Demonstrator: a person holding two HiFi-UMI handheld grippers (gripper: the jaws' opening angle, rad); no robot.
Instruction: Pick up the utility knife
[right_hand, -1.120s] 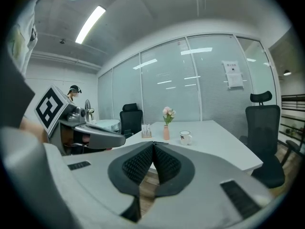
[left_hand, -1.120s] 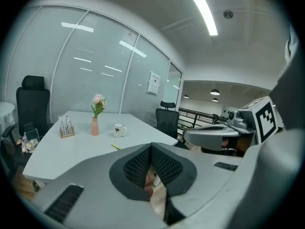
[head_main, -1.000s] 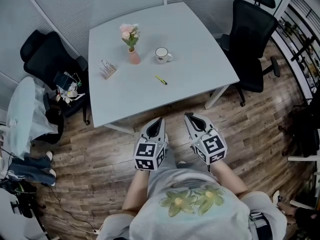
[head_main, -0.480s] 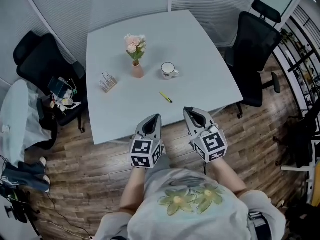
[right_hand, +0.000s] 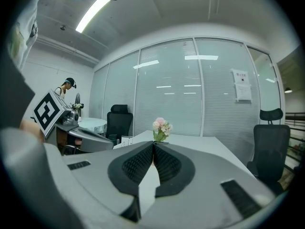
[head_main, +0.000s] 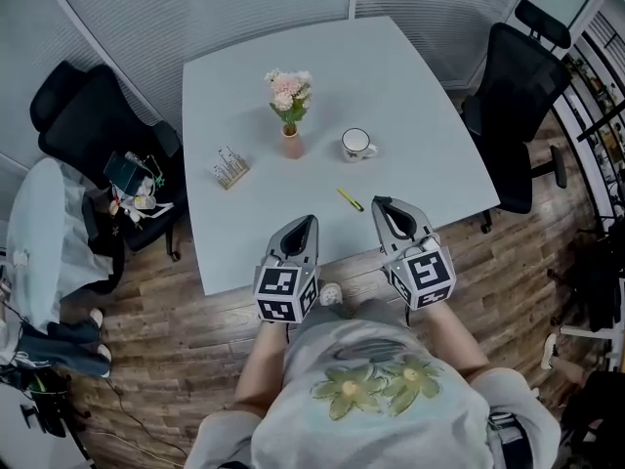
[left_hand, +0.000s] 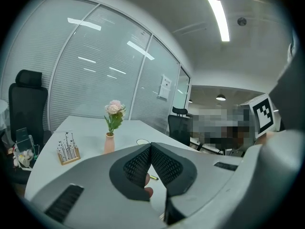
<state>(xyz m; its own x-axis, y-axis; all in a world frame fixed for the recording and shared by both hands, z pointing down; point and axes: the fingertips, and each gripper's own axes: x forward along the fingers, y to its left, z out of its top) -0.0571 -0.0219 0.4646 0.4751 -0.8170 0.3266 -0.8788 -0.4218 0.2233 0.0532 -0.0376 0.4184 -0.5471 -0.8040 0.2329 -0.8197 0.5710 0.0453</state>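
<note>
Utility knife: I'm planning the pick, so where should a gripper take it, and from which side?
Probably mid-body, jaws across its narrow width, coming down from above. The utility knife lies flat and slanted on the table, thin and long, with bare tabletop around it. The right gripper is nearest, though shut.

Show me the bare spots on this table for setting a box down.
Bare: the far half of the table behind the flower vase, and the near left corner below the rack. Crowded: the middle band holding those plus the mug and utility knife.
</note>
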